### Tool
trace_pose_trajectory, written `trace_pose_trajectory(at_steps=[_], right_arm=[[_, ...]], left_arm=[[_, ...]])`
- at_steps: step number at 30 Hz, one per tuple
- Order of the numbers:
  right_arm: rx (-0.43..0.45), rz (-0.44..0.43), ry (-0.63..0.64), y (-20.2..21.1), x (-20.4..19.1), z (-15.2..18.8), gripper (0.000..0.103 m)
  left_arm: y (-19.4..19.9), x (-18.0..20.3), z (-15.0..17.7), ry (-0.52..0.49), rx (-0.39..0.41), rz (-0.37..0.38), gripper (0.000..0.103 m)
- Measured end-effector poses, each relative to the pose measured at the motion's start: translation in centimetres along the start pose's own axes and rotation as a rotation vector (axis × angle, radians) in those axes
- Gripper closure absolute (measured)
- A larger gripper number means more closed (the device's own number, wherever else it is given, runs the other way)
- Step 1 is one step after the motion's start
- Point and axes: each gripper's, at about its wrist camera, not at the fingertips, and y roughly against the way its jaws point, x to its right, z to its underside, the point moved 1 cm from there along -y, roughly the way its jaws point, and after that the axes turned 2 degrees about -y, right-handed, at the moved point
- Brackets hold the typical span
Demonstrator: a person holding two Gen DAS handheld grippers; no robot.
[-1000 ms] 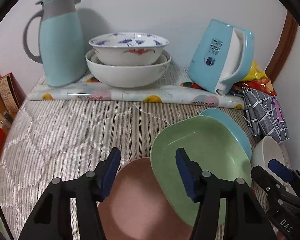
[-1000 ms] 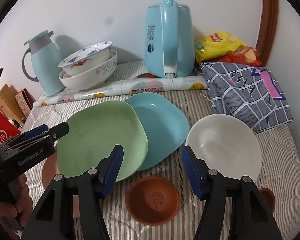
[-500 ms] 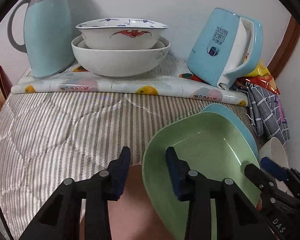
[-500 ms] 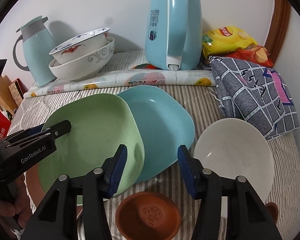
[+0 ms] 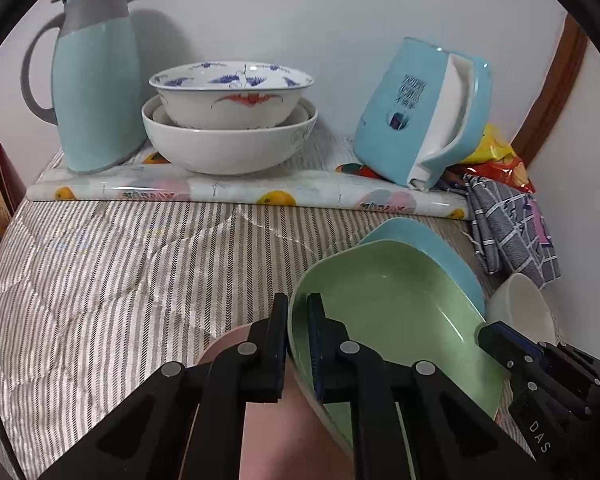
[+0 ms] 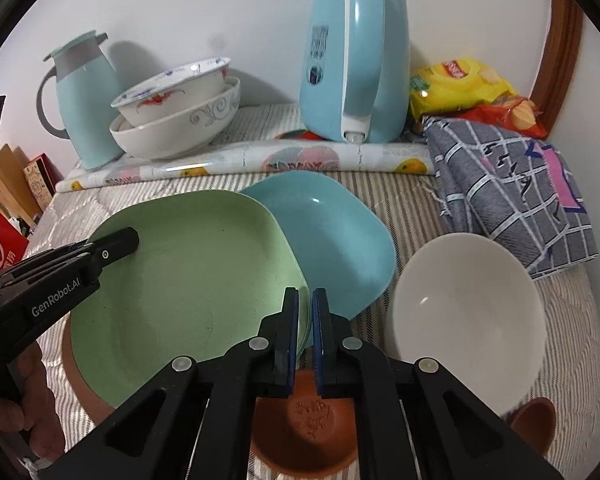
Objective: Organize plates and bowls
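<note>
I've closed my left gripper on the green plate rim at nine o'clock, and my right gripper at its four o'clock edge.

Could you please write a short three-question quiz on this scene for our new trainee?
1. True or false: both grippers are shut on the rim of the green square plate.
2. What lies partly under that plate on its right? A) light blue square plate B) plain white bowl C) grey checked cloth
3. Fill in: the blue-patterned bowl sits inside a larger ____ bowl.

Key: 1 true: left gripper, right gripper. 2 A. 3 white.
</note>
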Motion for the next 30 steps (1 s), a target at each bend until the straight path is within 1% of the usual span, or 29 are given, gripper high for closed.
trace_pose_trajectory(at_steps=[3, 8, 19, 25, 30], right_arm=[[0.011, 0.0, -0.01, 1.2, 0.1, 0.3, 0.099], [0.049, -0.006, -0.016, 3.9, 0.1, 0.9, 0.1], [0.094, -0.013, -0.023, 8.1, -0.2, 2.5, 0.1], [0.102, -0.019, -0.024, 9.7, -0.6, 3.6, 0.1], [0.09, -0.026, -0.027, 9.9, -1.1, 4.8, 0.1]], left_arm=[[1.2, 0.0, 0.4, 0.002, 0.007, 0.006, 0.093], [3.8, 0.3, 0.8, 0.009, 0.047, 0.016, 0.093], [8.4, 0.8, 2.4, 0.021, 0.097, 0.023, 0.093], [9.9, 0.4, 3.5, 0.024, 0.107, 0.019, 0.093], [10.4, -0.2, 4.6, 0.033, 0.101, 0.021, 0.093]])
